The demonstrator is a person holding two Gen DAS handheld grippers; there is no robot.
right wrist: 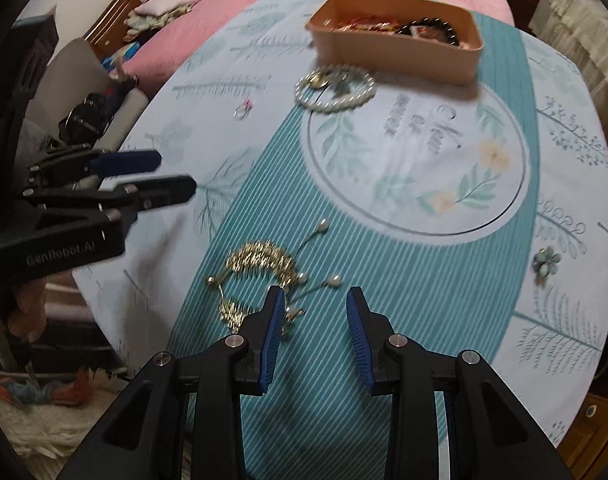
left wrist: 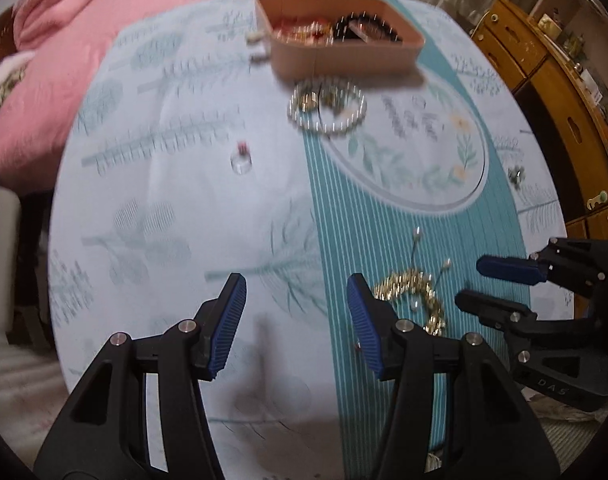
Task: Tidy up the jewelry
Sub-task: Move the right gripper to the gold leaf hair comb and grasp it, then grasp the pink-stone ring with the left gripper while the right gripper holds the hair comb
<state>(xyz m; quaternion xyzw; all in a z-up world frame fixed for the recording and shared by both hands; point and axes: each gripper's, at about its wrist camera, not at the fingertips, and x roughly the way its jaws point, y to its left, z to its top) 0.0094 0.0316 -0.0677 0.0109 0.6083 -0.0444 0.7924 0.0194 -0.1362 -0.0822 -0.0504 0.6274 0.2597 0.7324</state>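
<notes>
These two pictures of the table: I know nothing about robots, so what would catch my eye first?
Probably the black grippers with blue fingers thrusting in from the bottom edge, both open and holding nothing. Next, the gold hair ornament with pearl sprigs, lying on the teal striped cloth just ahead of the right gripper. Farther back, a pink box holds jumbled jewelry, with a pearl bracelet on the cloth in front of it.

Left wrist view smeared by motion blur: pink box [left wrist: 344, 46] contents read only as red, gold and black jumble; pearl bracelet [left wrist: 328, 110] beads streaked, pieces inside ring indistinct. Small clear ring [left wrist: 241, 160] too blurred to identify stone. Gold headpiece [left wrist: 414, 292] partly hidden behind left claw [left wrist: 295, 326] finger. Right wrist view: headpiece lower end covered by right claw [right wrist: 316, 338] finger. Small flower piece [right wrist: 546, 262] too small for detail. Printed wording on cloth [right wrist: 424, 128] illegible.
</notes>
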